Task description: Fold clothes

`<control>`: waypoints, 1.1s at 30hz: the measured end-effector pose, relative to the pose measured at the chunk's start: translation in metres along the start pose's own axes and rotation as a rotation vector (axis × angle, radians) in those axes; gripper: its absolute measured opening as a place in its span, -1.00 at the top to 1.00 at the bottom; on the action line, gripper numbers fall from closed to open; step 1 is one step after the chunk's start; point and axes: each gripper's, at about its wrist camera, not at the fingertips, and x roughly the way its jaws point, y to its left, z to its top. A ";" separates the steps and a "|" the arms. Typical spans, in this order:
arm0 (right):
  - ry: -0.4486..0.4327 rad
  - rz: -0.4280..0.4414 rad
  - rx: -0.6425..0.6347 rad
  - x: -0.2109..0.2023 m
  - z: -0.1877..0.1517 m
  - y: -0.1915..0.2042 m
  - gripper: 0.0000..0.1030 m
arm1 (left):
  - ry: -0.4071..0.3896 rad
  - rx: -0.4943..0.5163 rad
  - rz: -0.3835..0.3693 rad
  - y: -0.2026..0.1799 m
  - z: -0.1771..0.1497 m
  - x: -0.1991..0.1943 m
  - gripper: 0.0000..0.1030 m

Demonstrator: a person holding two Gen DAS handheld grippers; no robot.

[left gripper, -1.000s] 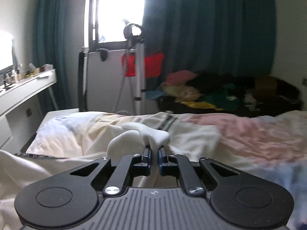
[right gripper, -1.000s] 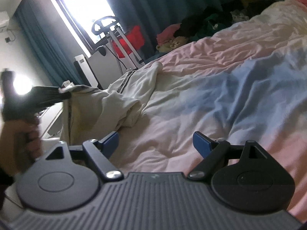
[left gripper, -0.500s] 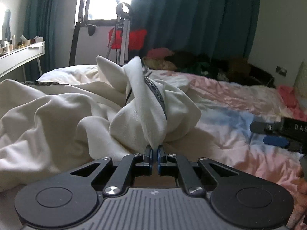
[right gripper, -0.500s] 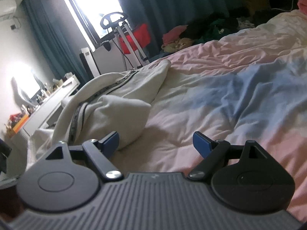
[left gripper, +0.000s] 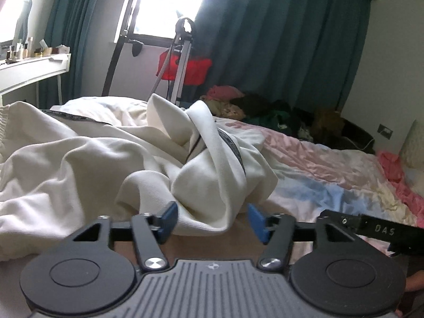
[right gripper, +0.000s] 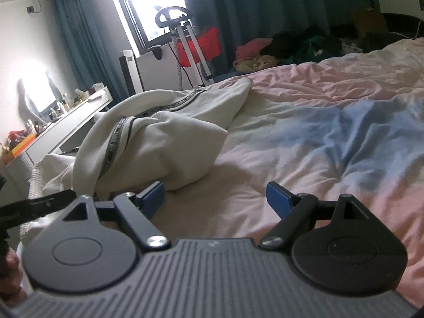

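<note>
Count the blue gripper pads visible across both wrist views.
4. Left gripper: two pads, either side of the cream garment's hanging fold. Right gripper: two pads over bare bedsheet. None seem hidden.

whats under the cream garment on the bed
The cream garment lies bunched on the pastel bedspread, which shows pink, blue and pale yellow around it. Whatever lies directly beneath the heap is covered by the fabric.
</note>
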 end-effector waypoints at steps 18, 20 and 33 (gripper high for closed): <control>0.005 -0.026 0.022 0.017 0.007 0.006 -0.66 | -0.058 0.079 0.116 0.000 0.007 -0.031 -0.99; 0.035 -0.003 0.059 0.027 0.019 0.001 -0.62 | -0.054 0.069 0.129 0.002 0.006 -0.029 -1.00; 0.149 0.021 0.178 0.186 0.147 0.024 -0.54 | -0.105 -0.047 0.206 0.045 0.005 0.003 -1.00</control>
